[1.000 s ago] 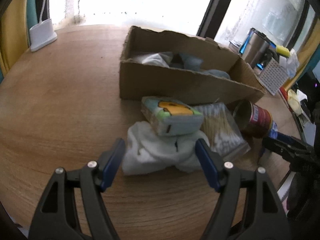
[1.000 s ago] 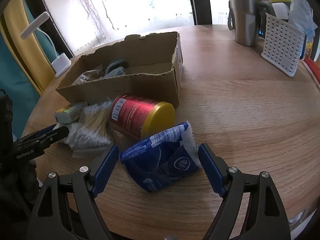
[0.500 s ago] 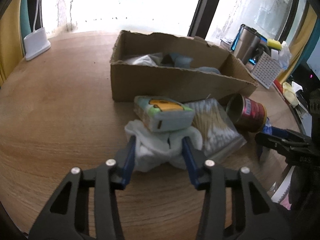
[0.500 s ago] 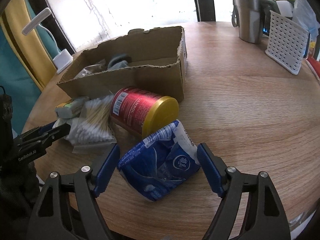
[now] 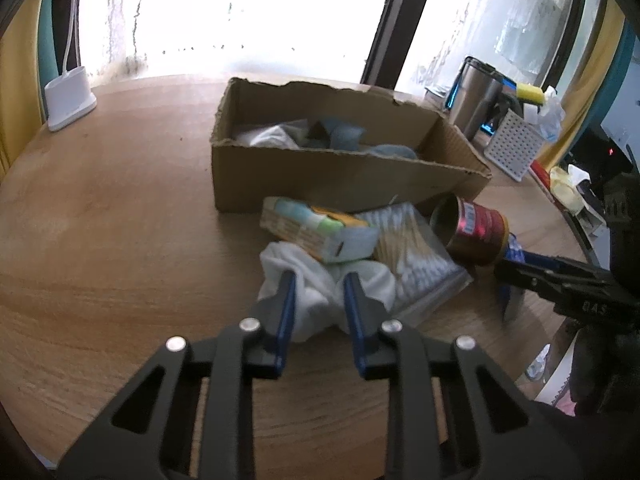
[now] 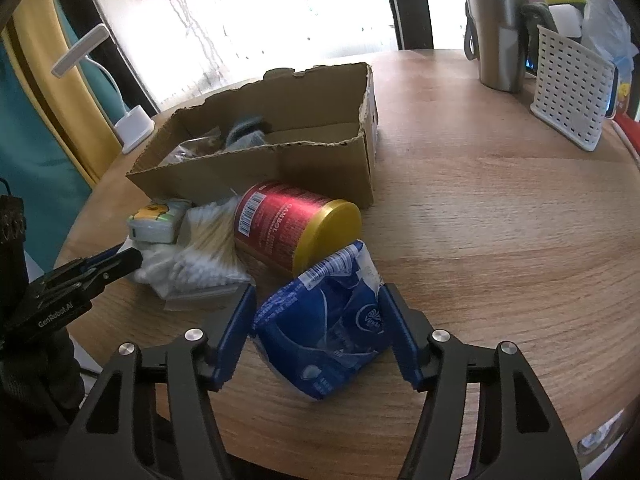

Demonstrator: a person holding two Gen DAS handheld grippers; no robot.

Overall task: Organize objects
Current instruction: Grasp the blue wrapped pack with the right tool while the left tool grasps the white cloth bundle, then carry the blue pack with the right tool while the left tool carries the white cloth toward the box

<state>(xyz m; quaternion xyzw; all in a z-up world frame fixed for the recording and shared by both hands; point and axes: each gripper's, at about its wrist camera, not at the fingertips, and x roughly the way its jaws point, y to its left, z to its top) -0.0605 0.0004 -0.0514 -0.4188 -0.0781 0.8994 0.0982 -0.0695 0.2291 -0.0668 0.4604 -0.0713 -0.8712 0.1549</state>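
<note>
Wooden surface (image 5: 100, 220) fills both views; I see the torn cardboard box (image 5: 320, 176) mid-frame. My left tool (image 5: 319, 286) pinches the crumpled white cloth (image 5: 316, 280) at centre. Only the right view shows my right tool (image 6: 316, 300) closing around the blue packet (image 6: 324, 328), lower centre.

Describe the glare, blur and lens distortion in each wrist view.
Left wrist view: the window is blown out to white, the tissue pack looks slightly soft, and the table edge bows with the fisheye. Right wrist view: the window again overexposed, the blue packet sharp, dark vignette in the corners.
</note>
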